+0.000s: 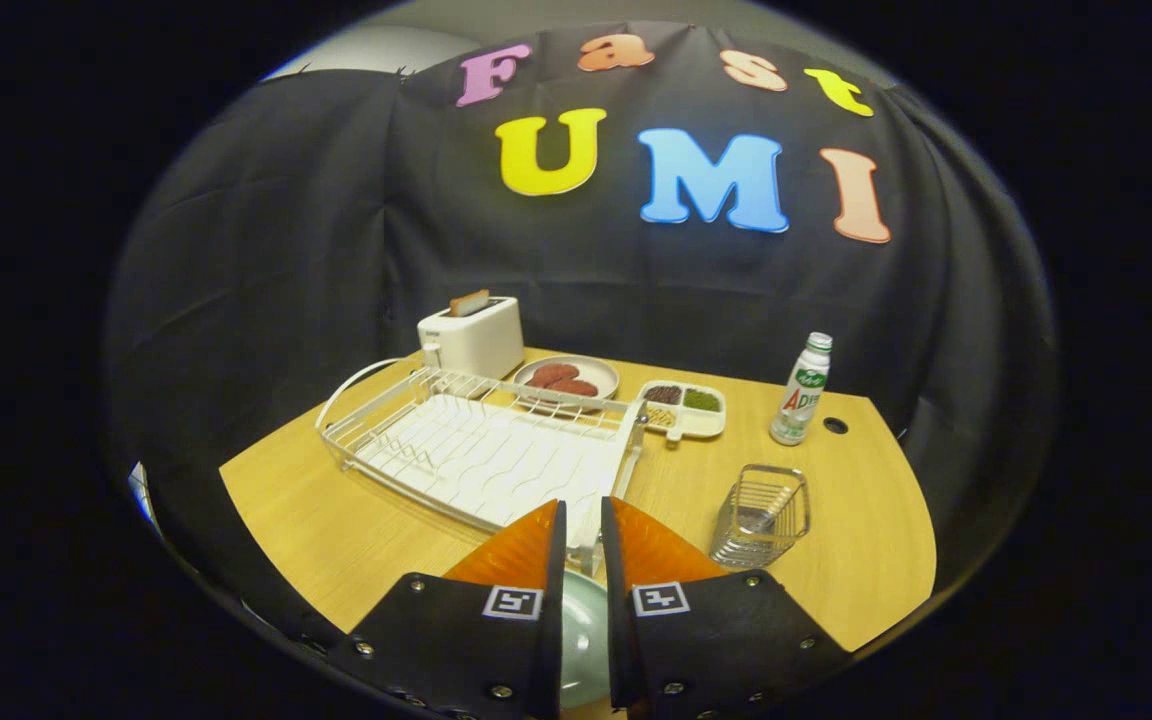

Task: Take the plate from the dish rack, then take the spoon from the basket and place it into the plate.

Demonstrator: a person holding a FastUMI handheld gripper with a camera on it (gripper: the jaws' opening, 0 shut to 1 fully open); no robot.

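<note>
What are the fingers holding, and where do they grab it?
The gripper looks shut on the plate, its fingers pinching the plate's rim. The rest of the plate hangs below them, just in front of the rack.

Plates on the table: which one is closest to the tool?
The pale green plate, showing between the tool's nearly closed fingers. The round plate with brown patties and the divided tray sit far beyond the dish rack.
</note>
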